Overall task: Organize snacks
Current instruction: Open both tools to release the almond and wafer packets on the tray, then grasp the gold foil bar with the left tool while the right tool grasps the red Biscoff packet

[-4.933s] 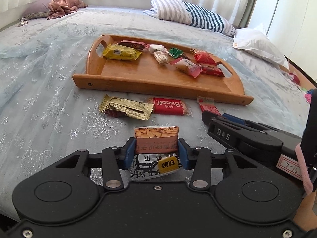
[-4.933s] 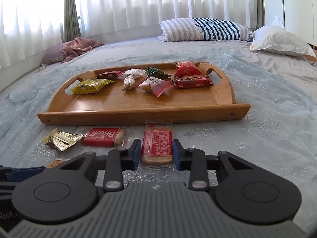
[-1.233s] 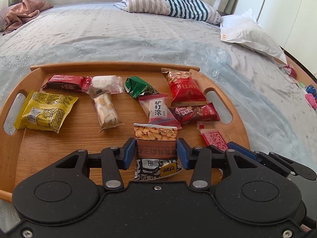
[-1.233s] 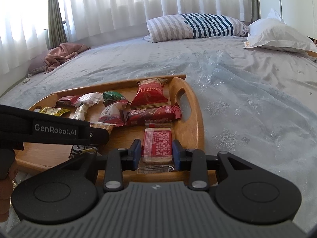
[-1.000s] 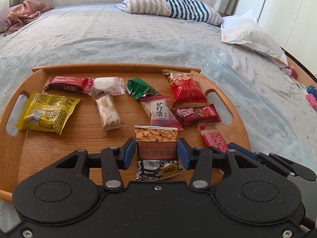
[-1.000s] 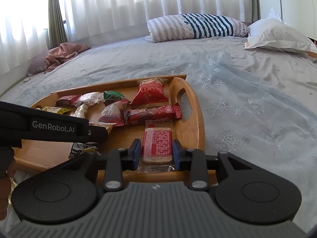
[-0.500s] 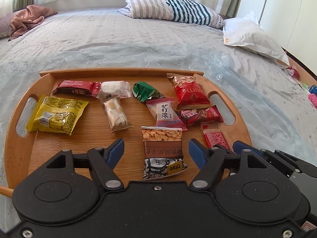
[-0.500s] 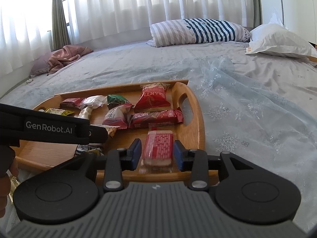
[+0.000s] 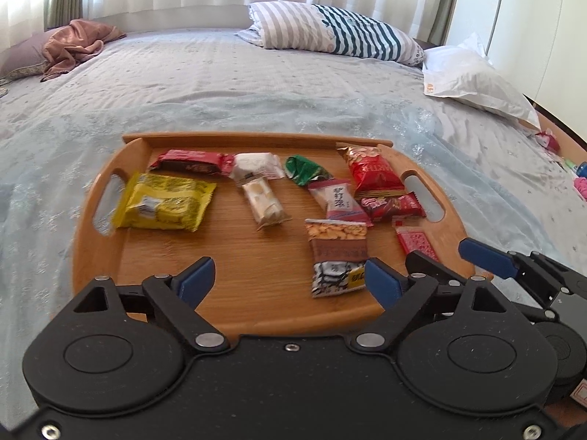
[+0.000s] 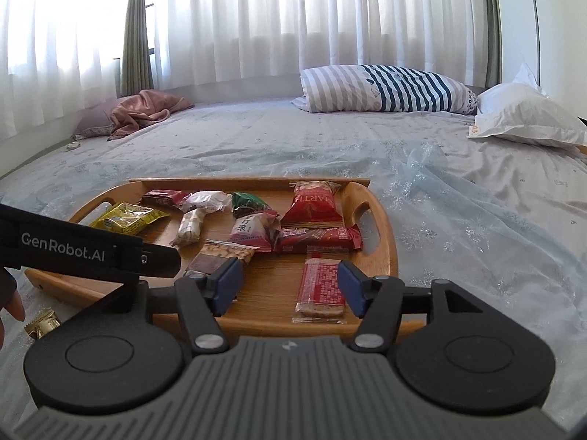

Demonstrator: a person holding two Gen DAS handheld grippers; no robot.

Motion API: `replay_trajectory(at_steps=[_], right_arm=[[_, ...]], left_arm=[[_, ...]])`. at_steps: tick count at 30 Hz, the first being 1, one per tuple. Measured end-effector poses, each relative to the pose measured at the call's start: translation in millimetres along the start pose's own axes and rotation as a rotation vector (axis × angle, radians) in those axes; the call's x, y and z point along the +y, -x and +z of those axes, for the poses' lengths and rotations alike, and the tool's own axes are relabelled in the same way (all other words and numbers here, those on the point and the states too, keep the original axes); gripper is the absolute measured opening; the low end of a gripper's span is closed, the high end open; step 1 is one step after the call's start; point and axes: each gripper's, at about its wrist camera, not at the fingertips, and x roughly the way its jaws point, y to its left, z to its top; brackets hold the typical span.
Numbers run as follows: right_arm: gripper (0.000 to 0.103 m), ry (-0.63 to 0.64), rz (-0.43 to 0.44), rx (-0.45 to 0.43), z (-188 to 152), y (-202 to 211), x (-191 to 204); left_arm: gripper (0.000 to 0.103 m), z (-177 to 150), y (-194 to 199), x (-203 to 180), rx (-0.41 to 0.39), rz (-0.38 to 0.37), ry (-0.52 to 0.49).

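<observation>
1. Wooden tray [image 9: 110, 256] on the pale blue bedspread [image 9: 220, 84] now carries both packets I brought, and neither is gripped.
2. My left gripper [image 9: 290, 277] has its jaws opening, already wide. The peanut packet [image 9: 337, 253] lies flat on the tray board beside the right-hand blue pad, off to that side and not centred between the pads; nothing presses on it.
3. My right gripper [image 10: 290, 286] is also opening. The red cracker packet [image 10: 323, 286] lies between its pads, close to the right-hand one; I judge it free, though the gap there is slim.
4. The relation that matters next: both packets lie straight ahead of their own claws, long axes running away from me toward the pillows [image 10: 389, 90]. A straight backward pull should clear them without dragging.
5. The peanut packet shows nuts printed on top, a brown band, and a black-and-white foot with a yellow tag. The cracker packet is a clear sleeve with a red printed label.
6. Something gold-wrapped [image 10: 42, 324] sits on the bedspread outside the tray's near left corner, seen from the right wrist. My left hand is nearer to it, so I judge that is its next pick.
</observation>
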Motion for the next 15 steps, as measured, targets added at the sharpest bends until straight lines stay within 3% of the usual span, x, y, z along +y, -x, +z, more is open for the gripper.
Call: replay_trajectory(at_steps=[7, 15], right_arm=[[0.082, 0.029, 0.045, -0.009, -5, 12, 15], [0.087, 0.045, 0.101, 0.012, -15, 21, 32]], left_arm=[[0.094, -23, 37, 26, -0.034, 0.04, 0.006], [0.095, -46, 55, 49, -0.016, 0.065, 0.032]])
